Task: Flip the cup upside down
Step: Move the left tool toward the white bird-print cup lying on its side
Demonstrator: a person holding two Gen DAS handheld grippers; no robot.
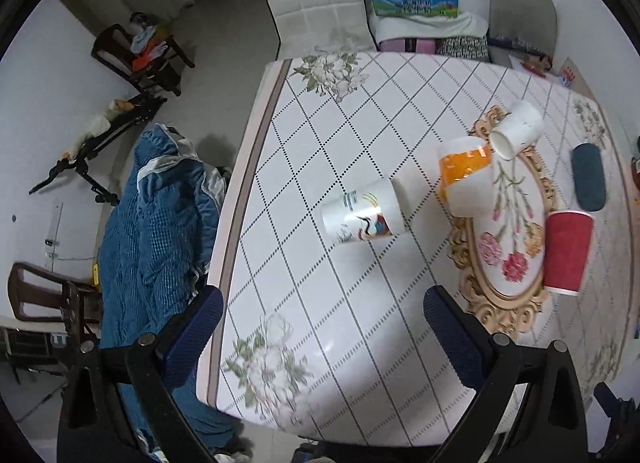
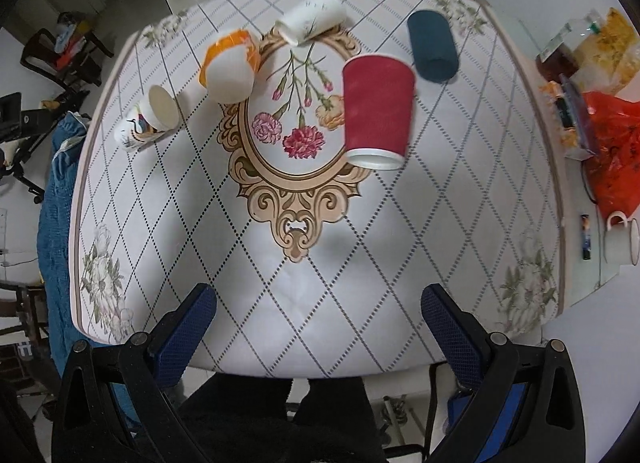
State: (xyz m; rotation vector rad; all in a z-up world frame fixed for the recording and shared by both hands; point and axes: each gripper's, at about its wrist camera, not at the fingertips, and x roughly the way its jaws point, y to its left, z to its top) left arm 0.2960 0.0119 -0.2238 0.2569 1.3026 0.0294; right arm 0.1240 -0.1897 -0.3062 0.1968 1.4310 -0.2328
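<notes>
So there are five cups scattered on the table (image 2: 320, 303), which has a diamond-grid cloth with a flower medallion in the middle. The red cup (image 2: 378, 111) stands mouth-down with its white rim on the cloth at the medallion's right edge. The orange-and-white cup (image 2: 230, 63) is also upside down, on the medallion's upper left. The other three lie on their sides: the crane-print cup (image 1: 362, 217) sits near the left edge of the table, well apart from the rest, with its open mouth facing toward the orange one; the plain white cup (image 2: 312, 17) lies at the top of the medallion; and the dark blue cup (image 2: 432, 47) lies just beyond the red one on the far right. Both grippers hang above the near side of the table with nothing between their fingers. The left gripper (image 1: 320, 343) has its blue-padded jaws spread wide, roughly lined up with the crane-print cup but well short of it. The right gripper (image 2: 318, 337) is spread just as wide, over the bare cloth below the medallion.
</notes>
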